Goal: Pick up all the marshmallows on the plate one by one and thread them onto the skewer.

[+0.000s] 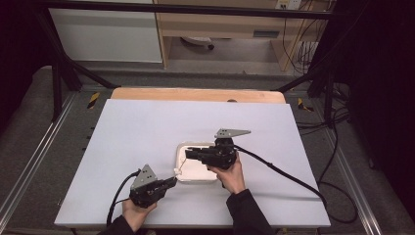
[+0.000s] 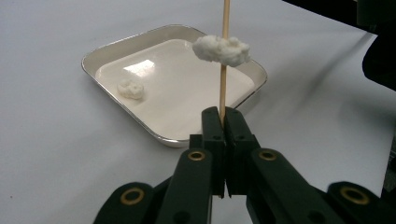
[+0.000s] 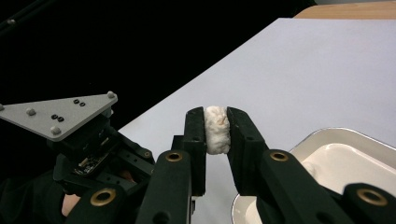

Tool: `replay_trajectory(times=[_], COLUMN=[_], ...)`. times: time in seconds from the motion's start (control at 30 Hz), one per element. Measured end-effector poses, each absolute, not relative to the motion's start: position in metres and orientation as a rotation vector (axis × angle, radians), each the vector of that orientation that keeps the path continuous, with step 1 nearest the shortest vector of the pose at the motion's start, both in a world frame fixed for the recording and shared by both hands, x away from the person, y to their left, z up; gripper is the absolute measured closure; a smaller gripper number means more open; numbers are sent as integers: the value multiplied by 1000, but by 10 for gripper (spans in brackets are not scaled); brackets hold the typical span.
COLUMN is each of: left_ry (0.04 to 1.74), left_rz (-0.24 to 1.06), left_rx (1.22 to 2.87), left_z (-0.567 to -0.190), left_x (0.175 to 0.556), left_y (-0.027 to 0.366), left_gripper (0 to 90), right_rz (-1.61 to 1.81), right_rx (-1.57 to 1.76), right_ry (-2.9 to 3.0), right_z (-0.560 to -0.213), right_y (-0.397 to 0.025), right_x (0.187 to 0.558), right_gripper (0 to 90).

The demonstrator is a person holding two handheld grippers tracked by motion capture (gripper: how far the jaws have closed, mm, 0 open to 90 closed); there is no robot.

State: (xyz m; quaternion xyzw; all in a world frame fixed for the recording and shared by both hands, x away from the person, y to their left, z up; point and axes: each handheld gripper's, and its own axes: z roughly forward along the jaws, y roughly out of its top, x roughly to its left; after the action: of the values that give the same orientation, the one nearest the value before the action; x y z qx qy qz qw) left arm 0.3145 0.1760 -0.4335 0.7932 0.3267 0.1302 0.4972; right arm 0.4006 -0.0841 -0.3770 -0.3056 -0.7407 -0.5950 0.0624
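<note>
White tabletop (image 1: 147, 137) is seen across the centre of the high view, with a strip of wooden edge (image 1: 195, 94) along its far side. Low and centre in that frame a shallow metal tray (image 1: 182, 147) with a white inner face is set.

Left gripper (image 1: 171, 182) is held at lower left of the high view, just beside the tray's near-left corner. Its jaws are clenched on the lower end of a thin wooden skewer (image 2: 223, 84). In the left gripper view the skewer is seen rising upright out of the jaws, long axis vertical, with a white dough-like lump (image 2: 221, 49) already threaded partway up it.

Right gripper (image 1: 188, 154) is held over the tray, pointing toward the frame's left. Its jaws are closed on a second white lump (image 3: 217, 129), gripped by its sides at centre of the right gripper view.

A third lump (image 2: 130, 88) lies loose in the tray, upper left of the left gripper view.

Judgement: the held lump lies right of and beyond the skewer's free end; it would have to be brought onto the tip along the skewer's axis. The right hand is the nearer.
</note>
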Motion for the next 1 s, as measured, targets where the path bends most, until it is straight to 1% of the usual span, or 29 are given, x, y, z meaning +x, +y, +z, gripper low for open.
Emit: replay_trajectory(times=[0.13, 0.2, 0.27, 0.43, 0.6, 0.67, 1.0], left_ry=[791, 779, 773, 795, 786, 789, 812], left_rz=[317, 316, 322, 318, 320, 324, 314], left_rx=[1920, 1891, 1874, 1891, 1888, 1893, 1897], left_z=[-433, -431, -427, -431, -431, -431, -431], left_x=[314, 314, 314, 316, 316, 316, 319], left_y=[176, 176, 175, 177, 176, 177, 186], left_gripper=[888, 888, 889, 888, 887, 887, 886], right_rz=[-1795, -1781, -1706, -1697, -1700, -1720, -1729], right_rx=[-923, -912, -883, -866, -874, -878, -870], right_ry=[-2235, -2240, -2246, -2239, -2247, -2265, -2513], right_z=[-379, -381, -389, -405, -403, -401, -384], right_y=[-83, -81, -74, -65, -66, -67, -83], right_x=[400, 399, 398, 396, 395, 394, 388], right_gripper=[793, 795, 791, 785, 767, 690, 381])
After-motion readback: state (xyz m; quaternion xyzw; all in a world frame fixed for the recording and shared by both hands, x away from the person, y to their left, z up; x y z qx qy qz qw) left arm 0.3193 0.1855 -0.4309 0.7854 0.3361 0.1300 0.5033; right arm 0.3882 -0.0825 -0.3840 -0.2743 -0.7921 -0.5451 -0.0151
